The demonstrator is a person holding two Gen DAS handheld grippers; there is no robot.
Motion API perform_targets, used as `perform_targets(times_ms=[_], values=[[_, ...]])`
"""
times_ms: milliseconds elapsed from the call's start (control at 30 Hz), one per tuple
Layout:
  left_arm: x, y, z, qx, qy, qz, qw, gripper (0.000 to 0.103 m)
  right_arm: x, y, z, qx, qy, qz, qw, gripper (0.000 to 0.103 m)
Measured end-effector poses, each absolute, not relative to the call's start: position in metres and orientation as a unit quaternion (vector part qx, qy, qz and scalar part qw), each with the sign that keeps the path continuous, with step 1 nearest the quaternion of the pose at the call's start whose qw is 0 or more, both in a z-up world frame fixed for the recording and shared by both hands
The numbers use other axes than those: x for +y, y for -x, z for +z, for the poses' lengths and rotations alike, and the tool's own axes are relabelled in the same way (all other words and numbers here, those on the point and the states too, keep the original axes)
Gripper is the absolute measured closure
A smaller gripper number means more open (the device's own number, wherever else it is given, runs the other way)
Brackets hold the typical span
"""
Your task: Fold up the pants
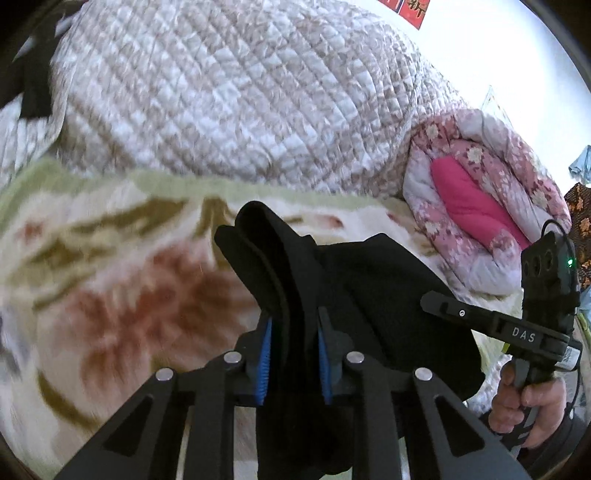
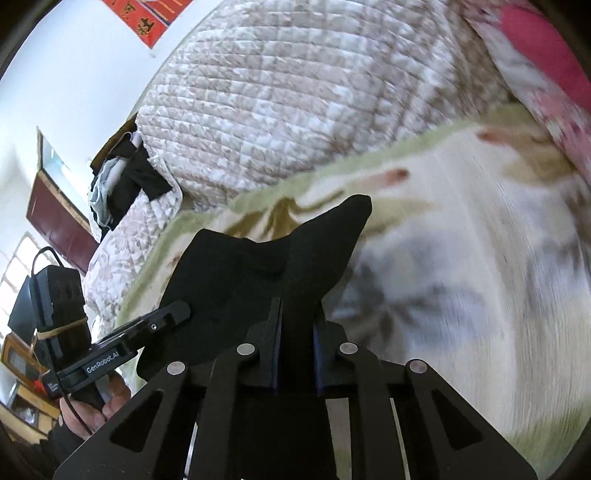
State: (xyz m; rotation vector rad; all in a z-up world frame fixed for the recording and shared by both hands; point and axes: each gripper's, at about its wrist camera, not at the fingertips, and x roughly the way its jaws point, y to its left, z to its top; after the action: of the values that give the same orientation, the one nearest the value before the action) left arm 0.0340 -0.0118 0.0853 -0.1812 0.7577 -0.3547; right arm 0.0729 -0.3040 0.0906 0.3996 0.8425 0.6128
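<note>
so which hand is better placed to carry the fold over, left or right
Neither clearly: the left gripper and right gripper are both shut on the black pants, lifted off the floral blanket. Moving both together looks best.

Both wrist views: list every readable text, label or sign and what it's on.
"DAS": white letters on the black right gripper body, left wrist view.
"GenRobot.AI": white letters on the black left gripper body, right wrist view.
Small white label on that left gripper's lower end: too small to read.
Red paper wall banner with dark characters: too blurred to read.
Red wall banner corner, left wrist view: cut off, unreadable.
</note>
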Motion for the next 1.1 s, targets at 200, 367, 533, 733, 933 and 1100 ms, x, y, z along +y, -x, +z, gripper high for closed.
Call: perform_targets(times_ms=[200, 367, 533, 733, 933, 1100], values=[[0.002, -0.089, 0.094, 0.351, 0.066, -0.160, 0.920, 0.079, -0.283, -0.132, 0.094, 0.392, -0.169, 0.296, 0.854, 0.090], [0.014, -0.128, 0.058, 0.388, 0.062, -0.126, 0.911, 0.076, -0.277, -0.161, 0.052, 0.430, -0.139, 0.249, 0.857, 0.084], [0.040, -0.126, 0.035, 0.416, 0.065, -0.056, 0.905, 0.076, -0.291, -0.152, 0.057, 0.422, -0.127, 0.227, 0.869, 0.084], [0.034, -0.080, 0.063, 0.374, 0.075, -0.060, 0.923, 0.076, -0.277, -0.106, 0.077, 0.396, -0.074, 0.232, 0.885, 0.084], [0.008, -0.028, 0.066, 0.367, 0.046, -0.064, 0.927, 0.076, -0.259, -0.052, 0.075, 0.395, -0.038, 0.242, 0.886, 0.059], [-0.003, -0.001, 0.052, 0.384, 0.041, -0.058, 0.921, 0.076, -0.251, -0.016, 0.069, 0.400, -0.023, 0.246, 0.883, 0.054]])
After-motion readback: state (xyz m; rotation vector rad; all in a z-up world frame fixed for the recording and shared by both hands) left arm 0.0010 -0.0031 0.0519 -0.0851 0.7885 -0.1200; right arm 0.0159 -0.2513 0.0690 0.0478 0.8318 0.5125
